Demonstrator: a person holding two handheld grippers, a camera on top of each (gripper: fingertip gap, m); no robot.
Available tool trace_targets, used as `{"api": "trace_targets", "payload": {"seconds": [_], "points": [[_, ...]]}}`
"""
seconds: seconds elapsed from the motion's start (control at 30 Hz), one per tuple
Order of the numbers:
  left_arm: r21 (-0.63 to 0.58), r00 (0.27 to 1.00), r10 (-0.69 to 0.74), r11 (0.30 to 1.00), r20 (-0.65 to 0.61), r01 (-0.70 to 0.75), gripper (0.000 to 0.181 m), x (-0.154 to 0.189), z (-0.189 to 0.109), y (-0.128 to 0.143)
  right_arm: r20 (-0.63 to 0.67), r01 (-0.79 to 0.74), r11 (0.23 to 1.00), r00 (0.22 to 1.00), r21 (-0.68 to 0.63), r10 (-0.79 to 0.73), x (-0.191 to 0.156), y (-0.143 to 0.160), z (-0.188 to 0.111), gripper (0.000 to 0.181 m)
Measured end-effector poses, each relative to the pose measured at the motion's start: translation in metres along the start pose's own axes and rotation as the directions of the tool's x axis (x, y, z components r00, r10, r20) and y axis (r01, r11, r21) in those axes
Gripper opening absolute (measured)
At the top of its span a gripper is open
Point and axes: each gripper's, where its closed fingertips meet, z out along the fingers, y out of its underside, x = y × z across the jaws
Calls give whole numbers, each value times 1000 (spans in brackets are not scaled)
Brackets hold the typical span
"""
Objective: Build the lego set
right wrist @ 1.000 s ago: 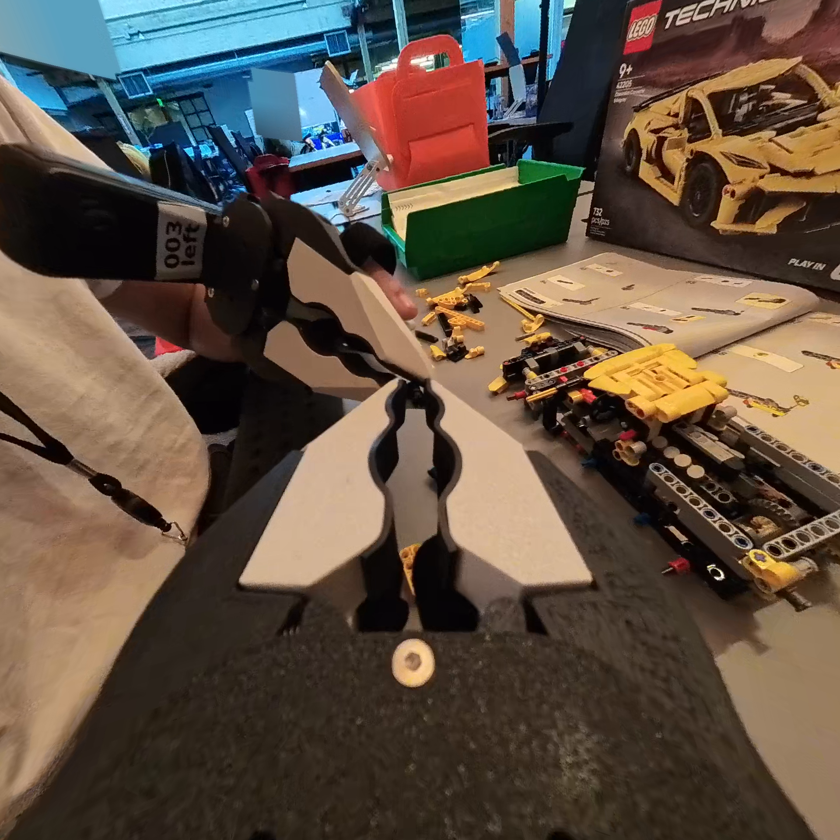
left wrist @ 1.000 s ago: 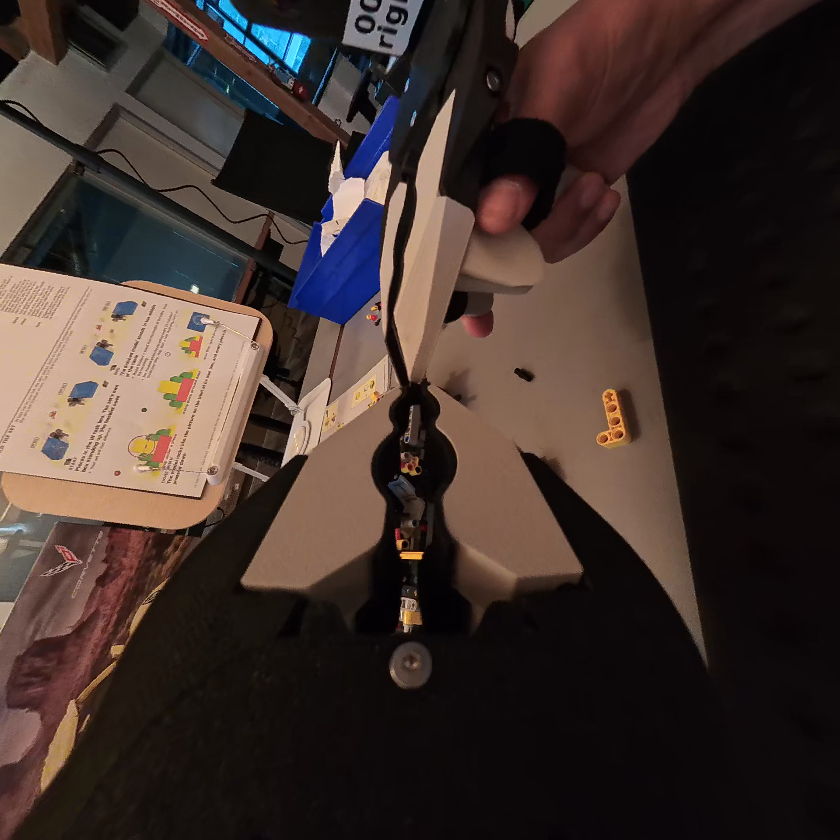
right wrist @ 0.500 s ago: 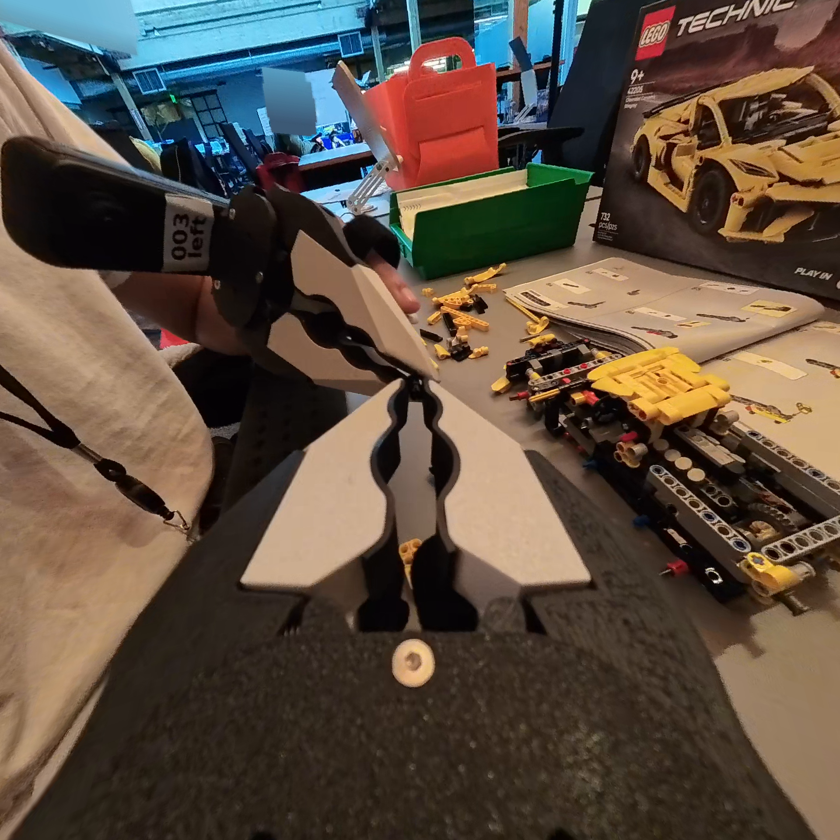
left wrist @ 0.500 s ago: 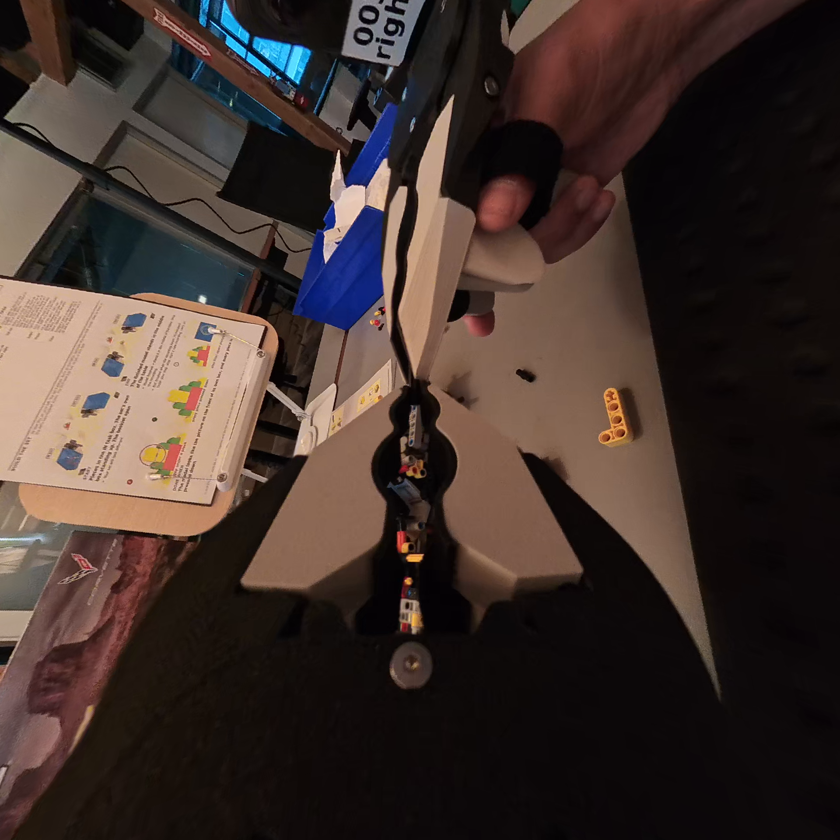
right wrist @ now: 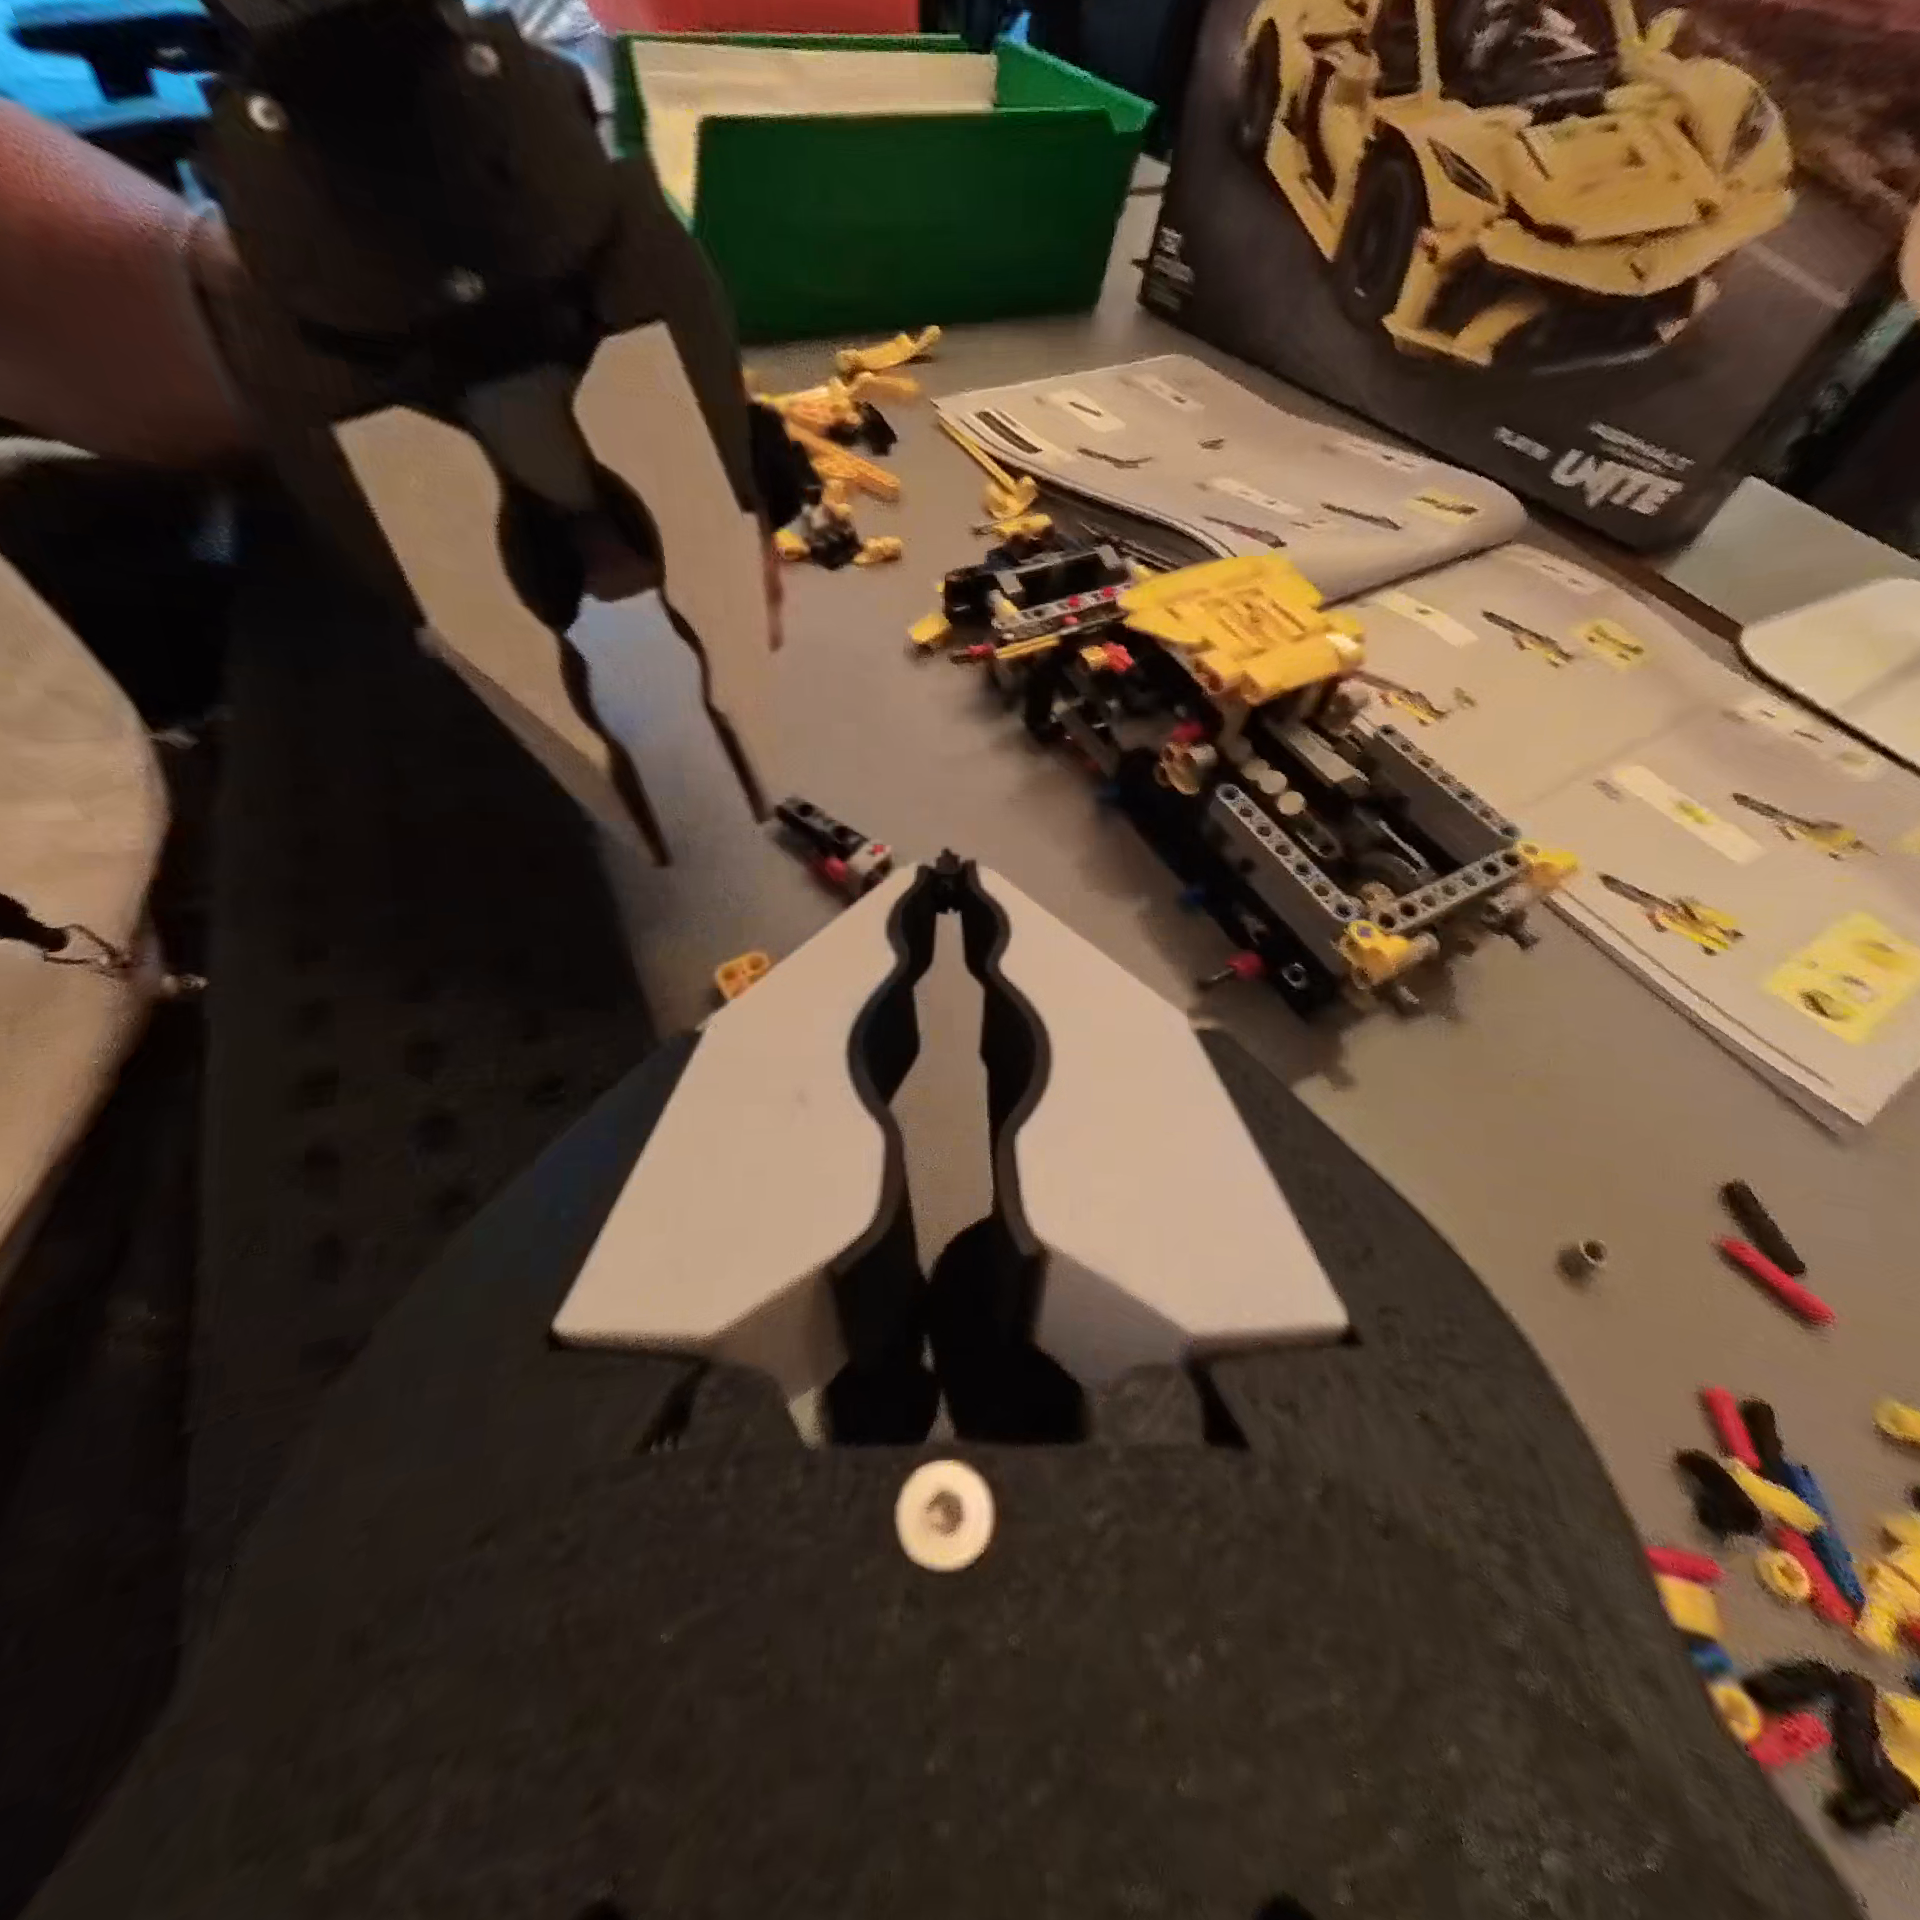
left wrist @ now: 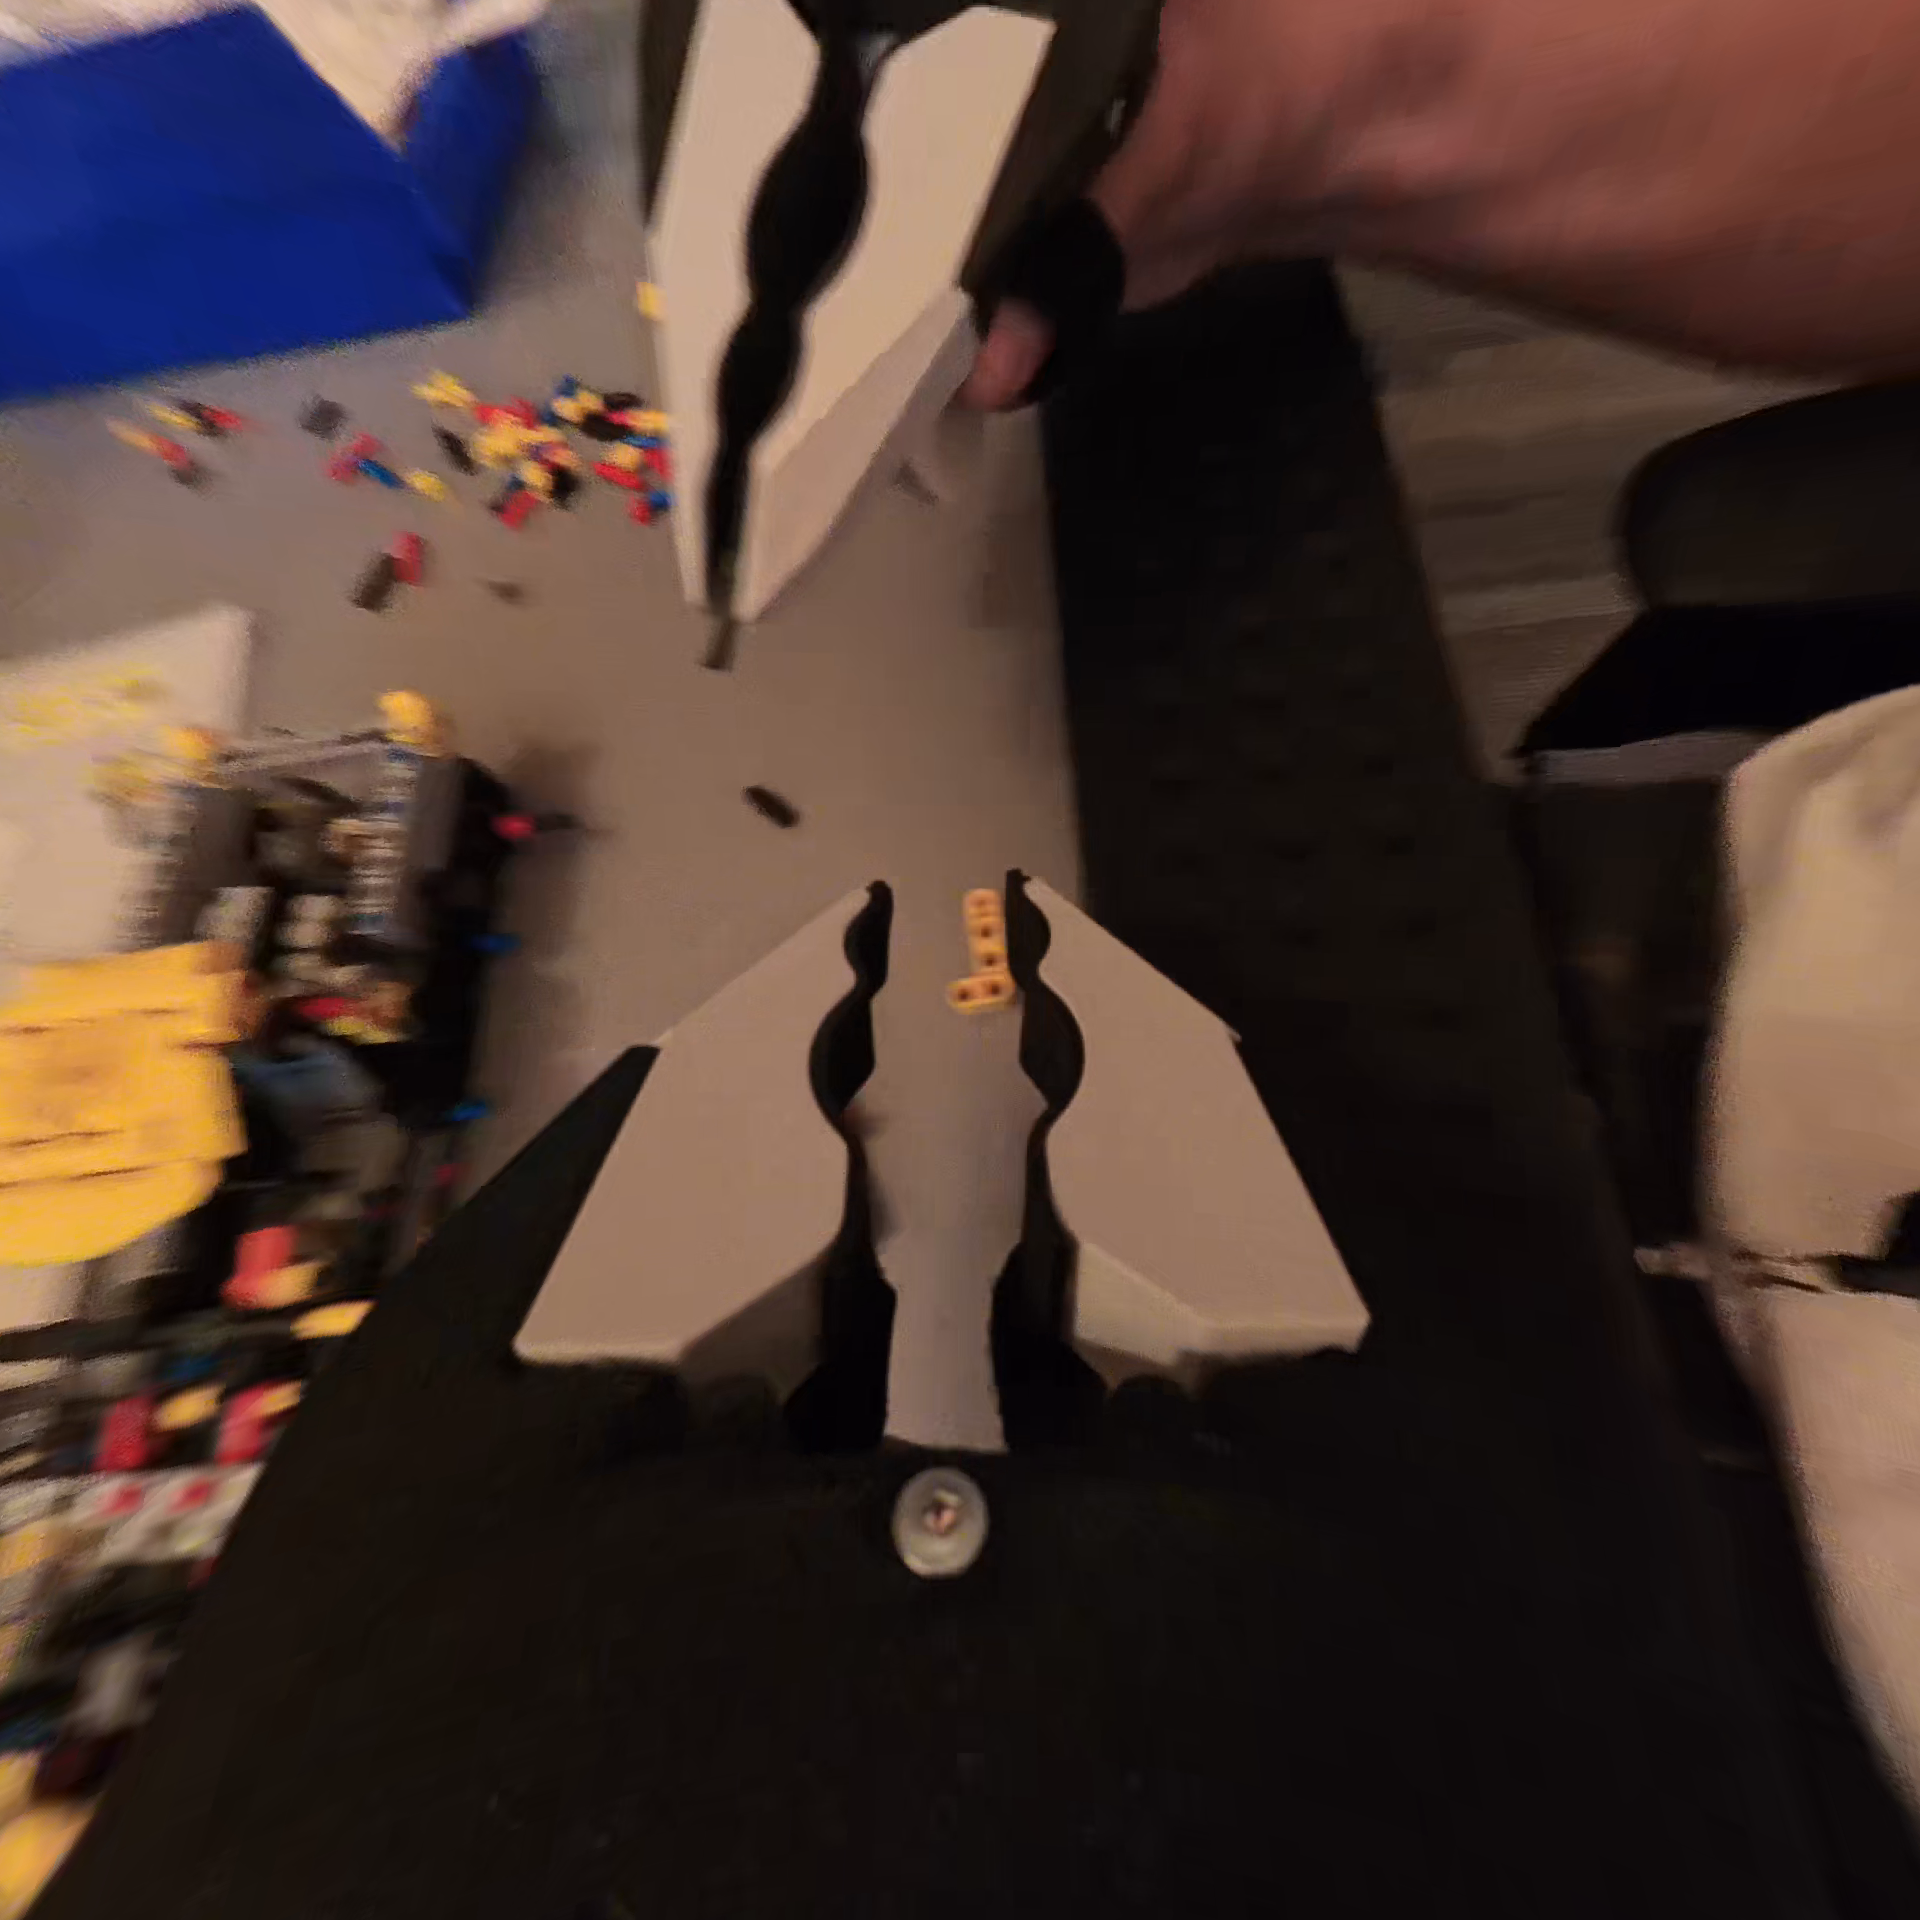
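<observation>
Lego car chassis on desk, left gripper apart, right gripper clamped on small dark piece

Lego car chassis (right wrist: 1236,727), partly built with a yellow panel on top, lies on the grey desk (right wrist: 1455,1122), its far side over the open instruction booklet (right wrist: 1683,831). Blurred in the left wrist view.

Left gripper (left wrist: 948,899): fingers apart, nothing between them. Through the gap, a yellow L-shaped beam (left wrist: 982,951) lies on the desk.

Right gripper (right wrist: 948,868): tips pinched together on a small dark piece (right wrist: 948,864); can't tell what kind.

Containers:
- Green bin (right wrist: 894,218) behind the chassis, holds white paper or bags; contents unclear.
- Blue bin (left wrist: 208,197) at the far edge in the left wrist view, something white inside, blurred.
- Set box (right wrist: 1538,239) with a yellow car picture stands upright beside the green bin.

Loose parts: yellow pile (right wrist: 842,436) near the green bin; mixed red/blue/yellow/black pile (right wrist: 1808,1579) well apart from it; a short black-and-grey subassembly (right wrist: 836,836) just beside the left gripper tips.
</observation>
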Motion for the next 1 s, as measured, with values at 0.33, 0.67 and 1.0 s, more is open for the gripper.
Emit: {"api": "trace_targets", "payload": {"seconds": [0.33,0.67,1.0], "points": [[-313,988,-78,949,-132,33,19,11,42,32,-40,-16,996,999,83,19,11,8,0,4],[-301,994,-88,951,-58,66,7,-4,44,35,-23,-72,978,997,196,78,15,-4,-14,4],[556,652,-428,342,-625,757,6,-66,-79,-76,117,-221,850,975,478,188,-14,-93,-7,3]]}}
